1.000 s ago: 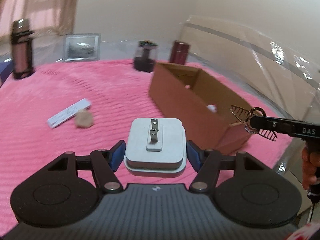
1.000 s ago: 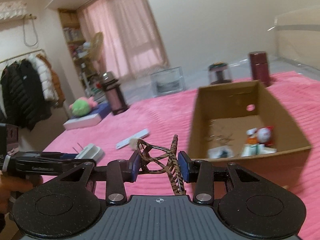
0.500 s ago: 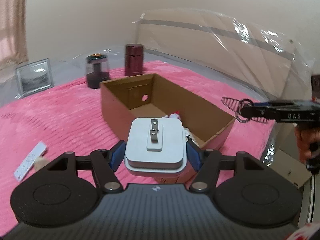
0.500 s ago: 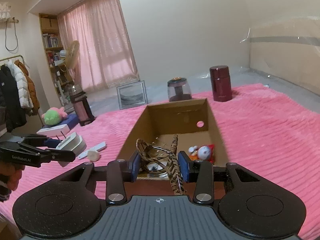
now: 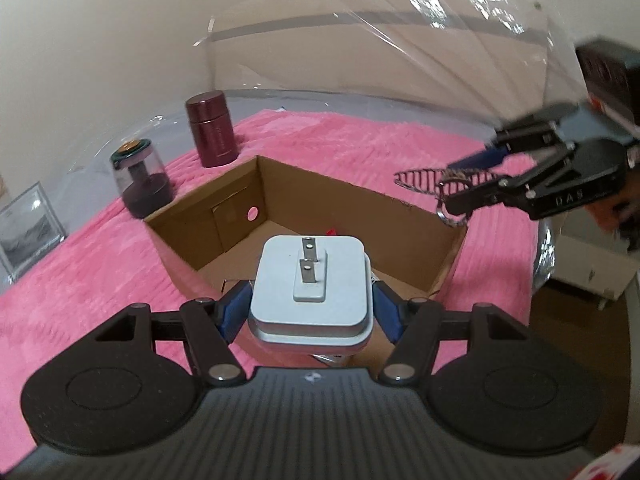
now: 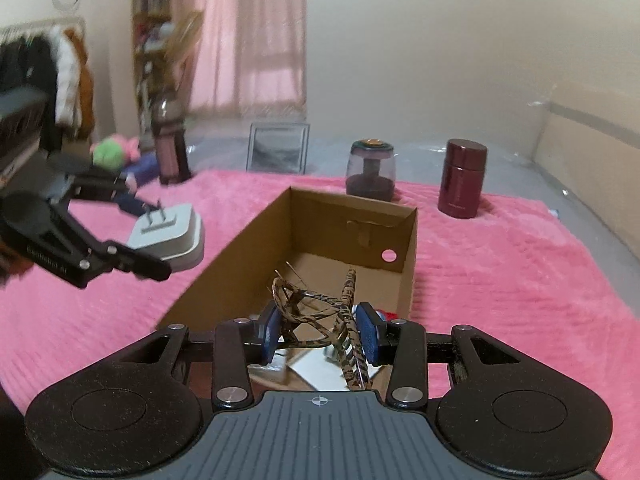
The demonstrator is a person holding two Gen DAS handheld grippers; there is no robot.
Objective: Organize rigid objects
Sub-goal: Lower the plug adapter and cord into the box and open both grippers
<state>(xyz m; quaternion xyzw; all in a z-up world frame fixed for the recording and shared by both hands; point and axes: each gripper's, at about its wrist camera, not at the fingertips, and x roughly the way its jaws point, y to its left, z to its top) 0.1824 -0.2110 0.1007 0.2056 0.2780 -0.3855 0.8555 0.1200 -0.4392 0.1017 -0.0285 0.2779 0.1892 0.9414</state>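
Charger block (image 5: 310, 280) is sitting clamped in the left tool (image 5: 310, 312) above the cardboard box (image 6: 408, 264) while the right tool (image 6: 320, 330) is gripping a tortoiseshell hair claw (image 6: 320, 308) beside it, so both likely need lowering and releasing inside.

The square grey plug adapter (image 5: 310, 286) between the fingers hides much of the brown cardboard box's (image 5: 208, 236) floor; contents beyond stay unreadable.
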